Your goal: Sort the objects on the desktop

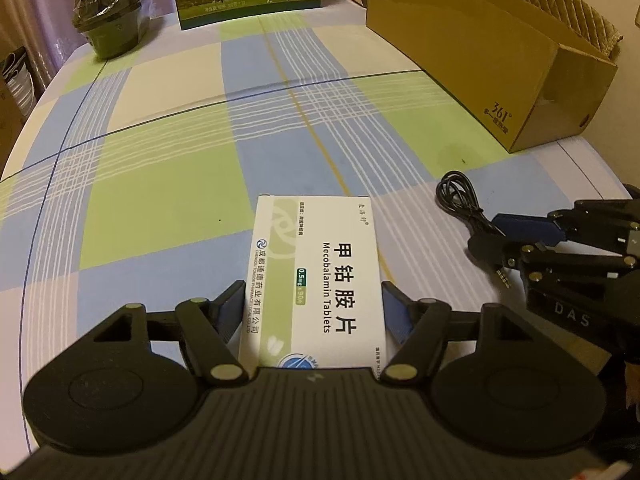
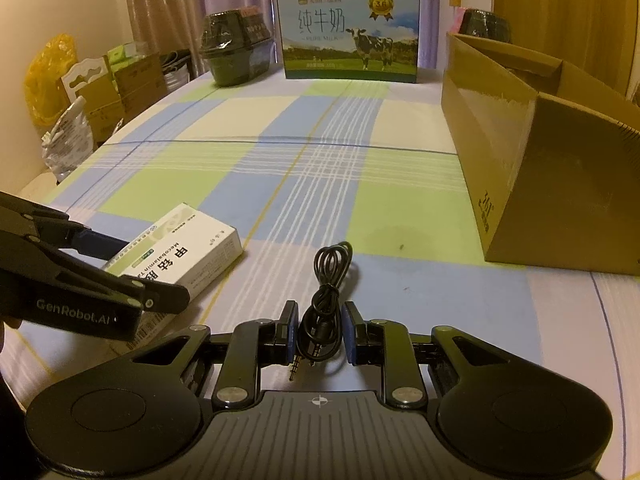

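Ahead and to the right of both my claws the open cardboard box [image 2: 552, 168] stands on the checked tablecloth [image 1: 168, 152], the biggest thing here and, I judge, where the sorted items should go. Far ahead, at the table's back edge, sits the milk carton [image 2: 350, 34].

Between the fingers of my left claw [image 1: 314, 304] lies the tablet box [image 1: 316, 276], flat on the cloth. The jaws stand wide, one pad at each long side, seemingly just at the card but not clearly pressing. I judge it light and stiff but crushable, so its long edges suit a mild squeeze.

My right claw [image 2: 318, 332] brackets the coiled black cable [image 2: 326, 300], jaws narrowed either side of the bundle near its plugs; I cannot tell whether they grip. It is limp and would sag, so the bunched middle is best.
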The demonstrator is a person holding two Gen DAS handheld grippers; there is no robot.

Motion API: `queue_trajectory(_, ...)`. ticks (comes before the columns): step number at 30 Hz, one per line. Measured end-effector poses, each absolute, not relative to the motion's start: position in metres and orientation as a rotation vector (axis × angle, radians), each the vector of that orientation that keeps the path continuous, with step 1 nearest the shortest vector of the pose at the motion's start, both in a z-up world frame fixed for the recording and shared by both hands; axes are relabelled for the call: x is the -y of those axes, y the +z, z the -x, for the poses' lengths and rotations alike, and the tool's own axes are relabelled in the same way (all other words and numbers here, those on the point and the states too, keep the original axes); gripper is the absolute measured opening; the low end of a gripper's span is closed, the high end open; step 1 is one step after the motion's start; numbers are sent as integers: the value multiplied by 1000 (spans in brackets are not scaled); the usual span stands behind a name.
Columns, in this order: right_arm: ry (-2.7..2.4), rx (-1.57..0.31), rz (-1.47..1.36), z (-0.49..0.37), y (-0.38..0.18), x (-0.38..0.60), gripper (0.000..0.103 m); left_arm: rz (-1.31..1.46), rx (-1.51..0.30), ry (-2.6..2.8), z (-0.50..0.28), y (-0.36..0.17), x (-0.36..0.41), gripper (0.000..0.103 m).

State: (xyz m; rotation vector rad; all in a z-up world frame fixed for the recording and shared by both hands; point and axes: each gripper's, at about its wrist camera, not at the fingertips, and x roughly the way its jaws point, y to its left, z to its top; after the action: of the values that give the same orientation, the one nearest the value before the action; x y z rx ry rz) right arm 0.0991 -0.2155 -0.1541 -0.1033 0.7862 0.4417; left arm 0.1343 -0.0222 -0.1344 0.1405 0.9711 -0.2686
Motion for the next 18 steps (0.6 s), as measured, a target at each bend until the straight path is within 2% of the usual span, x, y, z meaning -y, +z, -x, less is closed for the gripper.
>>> queue_trajectory(18, 415, -711, 68, -81, -113, 228, 20, -99, -905, -266, -102, -92, 30, 66)
